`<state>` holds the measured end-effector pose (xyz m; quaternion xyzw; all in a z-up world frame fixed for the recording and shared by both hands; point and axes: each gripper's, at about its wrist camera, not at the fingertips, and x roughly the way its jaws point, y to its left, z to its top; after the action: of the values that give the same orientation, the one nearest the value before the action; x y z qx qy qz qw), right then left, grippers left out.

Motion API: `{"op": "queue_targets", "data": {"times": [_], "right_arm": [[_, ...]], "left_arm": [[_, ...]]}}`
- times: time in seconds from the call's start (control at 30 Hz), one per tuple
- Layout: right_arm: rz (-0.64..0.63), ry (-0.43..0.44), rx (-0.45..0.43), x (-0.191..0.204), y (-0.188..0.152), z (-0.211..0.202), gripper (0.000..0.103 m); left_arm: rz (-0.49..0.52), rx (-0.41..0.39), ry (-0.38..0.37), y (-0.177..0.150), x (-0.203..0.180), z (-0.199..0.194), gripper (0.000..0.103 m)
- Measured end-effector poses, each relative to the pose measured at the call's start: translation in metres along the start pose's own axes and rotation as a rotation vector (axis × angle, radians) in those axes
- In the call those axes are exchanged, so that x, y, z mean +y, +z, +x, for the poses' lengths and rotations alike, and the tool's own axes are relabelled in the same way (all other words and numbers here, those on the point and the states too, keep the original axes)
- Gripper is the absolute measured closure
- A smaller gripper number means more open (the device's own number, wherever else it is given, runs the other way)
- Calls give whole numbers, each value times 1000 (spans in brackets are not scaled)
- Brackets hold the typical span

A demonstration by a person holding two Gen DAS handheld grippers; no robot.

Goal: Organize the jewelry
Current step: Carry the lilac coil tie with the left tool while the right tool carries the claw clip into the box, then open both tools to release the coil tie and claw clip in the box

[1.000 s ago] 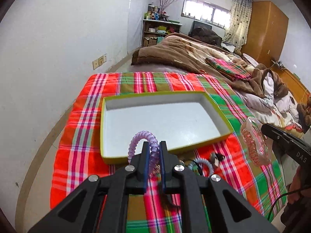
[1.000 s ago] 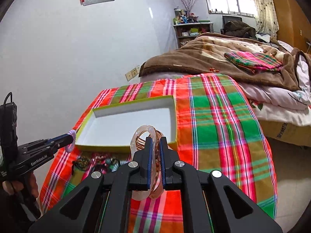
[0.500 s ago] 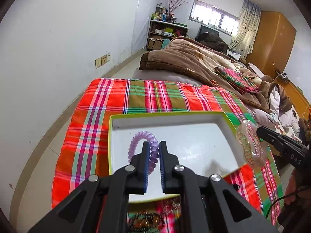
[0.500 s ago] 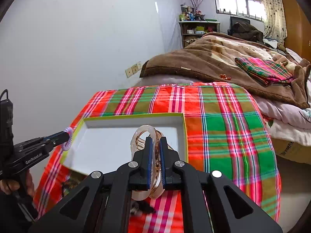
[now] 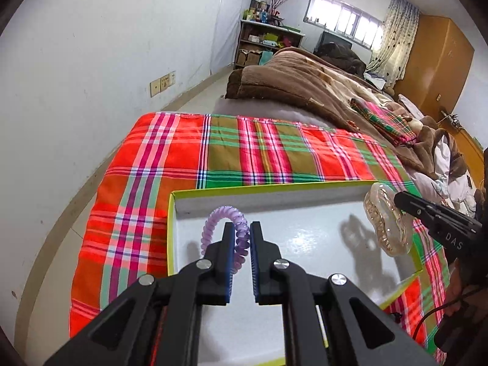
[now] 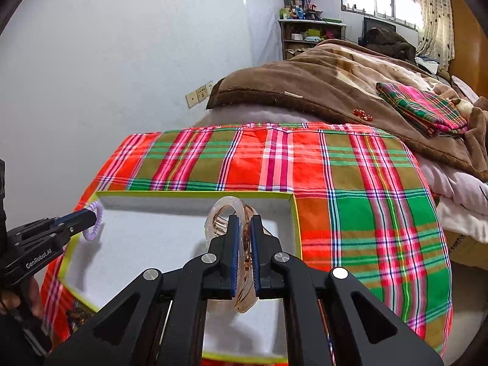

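My left gripper (image 5: 242,228) is shut on a purple spiral hair tie (image 5: 218,218), held above the near-left part of a shallow white box with a yellow-green rim (image 5: 274,186). My right gripper (image 6: 244,222) is shut on a clear amber hair claw clip (image 6: 227,209), held over the right half of the same box (image 6: 195,193). In the left wrist view the claw clip (image 5: 385,222) and the right gripper's fingers (image 5: 427,212) hang over the box's right edge. In the right wrist view the left gripper (image 6: 90,218) with the hair tie (image 6: 96,224) hovers over the left rim.
The box lies on a red, green and pink plaid cloth (image 5: 274,149) spread over a bed end. Beyond are a brown blanket (image 6: 335,73) and a folded plaid cloth (image 6: 424,106). A white wall (image 5: 91,45) runs along the left. Dark jewelry pieces (image 6: 76,314) lie by the box's near-left corner.
Both grippers have moved forward and slightly down, from in front of the box to above its white floor. The loose jewelry pile has slipped out of the left wrist view. Both grips are unchanged.
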<state>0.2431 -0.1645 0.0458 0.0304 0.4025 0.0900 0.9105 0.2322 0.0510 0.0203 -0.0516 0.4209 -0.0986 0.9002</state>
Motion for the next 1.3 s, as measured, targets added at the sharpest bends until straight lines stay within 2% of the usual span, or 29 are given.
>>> {"op": "queue_targets", "data": {"times": [0.27,0.83,1.07,1.3], "right_arm": [[3,-17,22,-6,2,18,96],[-9,-22,12,-15,2,23,94],[2,-25,19,-19,-1,25,93],[-3,-36,3,-20,1,22,93]], "left_arm": [[5,26,27,-2,4,15,93],[-15,72,44,-5,9,32,92],[-8,79,55,-7,7,34,88],[-1,72,69,-5,6,34,71]]}}
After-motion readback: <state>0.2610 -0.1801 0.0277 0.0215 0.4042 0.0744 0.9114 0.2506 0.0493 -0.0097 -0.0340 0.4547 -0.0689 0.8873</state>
